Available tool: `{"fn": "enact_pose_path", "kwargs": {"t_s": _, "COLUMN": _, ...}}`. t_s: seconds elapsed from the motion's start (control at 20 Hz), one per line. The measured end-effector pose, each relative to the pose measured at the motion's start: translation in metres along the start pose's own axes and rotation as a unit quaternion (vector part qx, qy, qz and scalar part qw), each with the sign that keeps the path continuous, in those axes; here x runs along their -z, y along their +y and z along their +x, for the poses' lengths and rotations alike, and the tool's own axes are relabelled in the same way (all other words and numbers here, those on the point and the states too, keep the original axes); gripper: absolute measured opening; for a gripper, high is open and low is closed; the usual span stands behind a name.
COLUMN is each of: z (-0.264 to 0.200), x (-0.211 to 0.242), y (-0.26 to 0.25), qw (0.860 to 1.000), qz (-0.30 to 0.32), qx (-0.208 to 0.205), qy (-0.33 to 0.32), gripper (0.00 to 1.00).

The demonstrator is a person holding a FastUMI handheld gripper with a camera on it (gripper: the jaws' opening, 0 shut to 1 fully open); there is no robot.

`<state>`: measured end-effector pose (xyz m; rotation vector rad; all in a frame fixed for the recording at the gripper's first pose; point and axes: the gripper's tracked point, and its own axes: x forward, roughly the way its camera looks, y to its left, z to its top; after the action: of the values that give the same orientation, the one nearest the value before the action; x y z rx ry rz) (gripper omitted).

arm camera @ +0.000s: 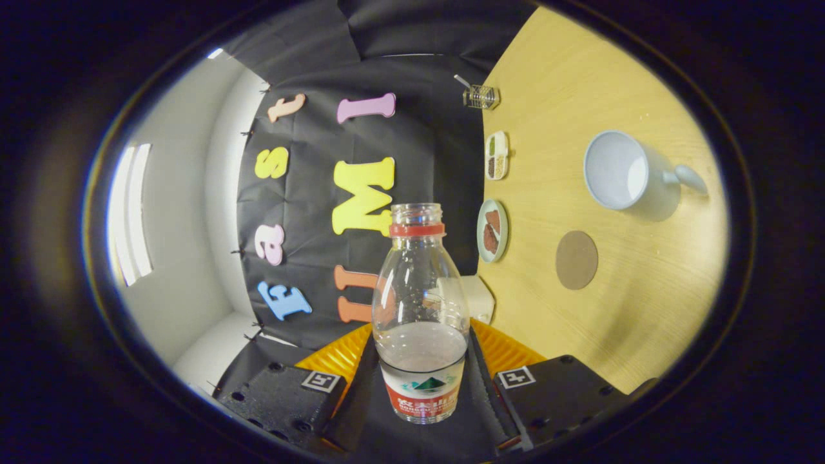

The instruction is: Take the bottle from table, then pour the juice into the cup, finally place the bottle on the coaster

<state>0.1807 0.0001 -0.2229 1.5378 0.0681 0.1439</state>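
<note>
A clear plastic bottle (pixel 421 322) with a red neck ring, no cap and a red-and-white label sits between my two fingers, and my gripper (pixel 422 386) is shut on its lower body. The whole view is rolled sideways, so the bottle is tilted over with its open mouth facing the booth wall. Pale liquid lies low inside it. Beyond the fingers, on the wooden table (pixel 644 309), stands a white cup (pixel 619 171) with its handle turned away from the bottle. A round brown coaster (pixel 576 260) lies between the cup and my fingers.
Along the table's far edge stand a plate with brown pieces (pixel 493 230), a small divided dish (pixel 497 155), a wire holder (pixel 481 96) and a white box (pixel 474 296) behind the bottle.
</note>
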Motion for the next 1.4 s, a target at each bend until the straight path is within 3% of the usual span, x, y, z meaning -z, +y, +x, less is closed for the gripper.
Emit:
{"fn": "enact_pose_path", "kwargs": {"t_s": 0.45, "z": -0.002, "x": -0.016, "y": 0.009, "qw": 0.994, "qz": 0.102, "qx": -0.019, "qy": -0.017, "gripper": 0.74}}
{"fn": "enact_pose_path", "kwargs": {"t_s": 1.4, "z": -0.006, "x": -0.02, "y": 0.02, "qw": 0.989, "qz": 0.144, "qx": -0.038, "qy": -0.016, "gripper": 0.73}}
